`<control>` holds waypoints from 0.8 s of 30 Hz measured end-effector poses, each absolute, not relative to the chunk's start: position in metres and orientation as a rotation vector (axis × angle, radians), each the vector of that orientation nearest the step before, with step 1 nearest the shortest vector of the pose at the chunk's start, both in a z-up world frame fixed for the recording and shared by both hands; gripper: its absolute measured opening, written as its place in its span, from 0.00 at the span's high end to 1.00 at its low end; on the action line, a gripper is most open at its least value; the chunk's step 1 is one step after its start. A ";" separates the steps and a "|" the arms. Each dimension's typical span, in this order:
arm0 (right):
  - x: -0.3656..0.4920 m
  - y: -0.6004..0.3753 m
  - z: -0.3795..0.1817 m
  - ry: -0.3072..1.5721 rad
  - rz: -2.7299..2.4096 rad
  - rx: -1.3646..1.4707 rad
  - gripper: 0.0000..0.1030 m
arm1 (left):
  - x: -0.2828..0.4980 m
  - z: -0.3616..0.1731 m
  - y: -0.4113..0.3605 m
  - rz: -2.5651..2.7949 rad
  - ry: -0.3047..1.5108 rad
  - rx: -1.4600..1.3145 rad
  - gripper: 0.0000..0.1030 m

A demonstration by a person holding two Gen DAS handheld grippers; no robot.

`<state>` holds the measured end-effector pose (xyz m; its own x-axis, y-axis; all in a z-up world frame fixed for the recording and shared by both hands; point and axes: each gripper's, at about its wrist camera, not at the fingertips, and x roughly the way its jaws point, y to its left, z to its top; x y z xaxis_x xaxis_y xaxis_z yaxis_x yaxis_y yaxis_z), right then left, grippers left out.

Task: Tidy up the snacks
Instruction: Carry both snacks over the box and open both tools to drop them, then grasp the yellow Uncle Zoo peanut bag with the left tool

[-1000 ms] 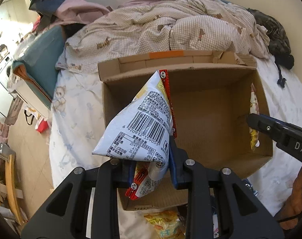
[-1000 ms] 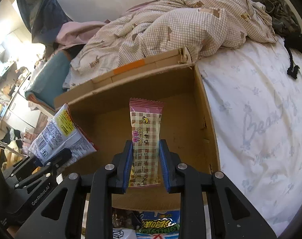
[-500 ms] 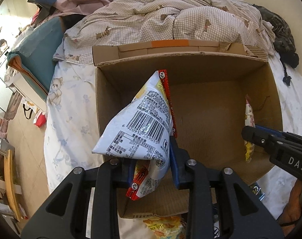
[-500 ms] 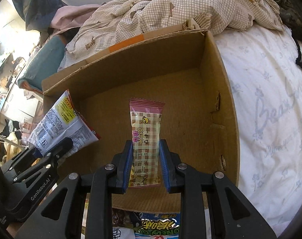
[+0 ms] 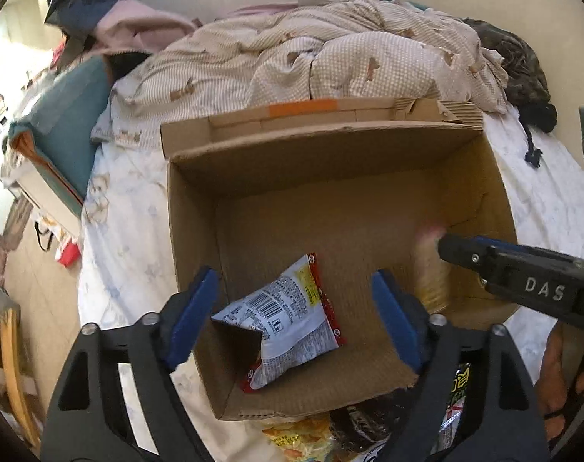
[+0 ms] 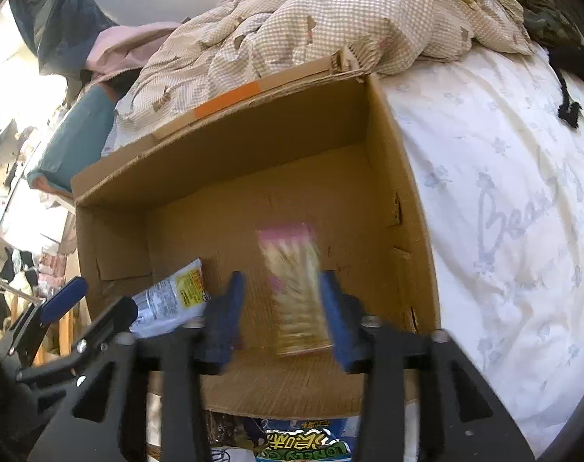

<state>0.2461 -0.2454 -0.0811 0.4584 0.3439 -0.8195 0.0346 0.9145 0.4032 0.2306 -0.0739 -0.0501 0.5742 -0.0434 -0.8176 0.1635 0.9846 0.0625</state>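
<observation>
1. Bed [image 6: 503, 177] had a white sheet with a faint flower print and some cursive lettering.
2. Rumpled checked duvet [image 5: 330, 61] was heaped at the far end.
3. Teal cushion [image 5: 67, 115] sat at the left edge of the bed.
4. Dark cloth with a black cord [image 6: 567, 77] lay off to the far right.
5. Pink and dark blue clothes [image 5: 111, 11] were piled up by the wall.
</observation>
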 end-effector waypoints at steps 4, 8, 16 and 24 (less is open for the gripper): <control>0.244 -0.246 -0.073 1.051 0.187 0.385 0.36 | 0.230 -0.048 -0.072 -0.126 0.951 0.118 0.20; 0.242 -0.245 -0.069 1.042 0.189 0.371 0.36 | 0.230 -0.046 -0.067 -0.113 0.953 0.103 0.20; 0.235 -0.250 -0.059 1.031 0.185 0.400 0.36 | 0.218 -0.028 -0.050 -0.092 0.921 0.046 0.20; 0.203 -0.264 -0.039 0.994 0.189 0.406 0.36 | 0.192 -0.006 -0.033 -0.060 0.882 0.012 0.20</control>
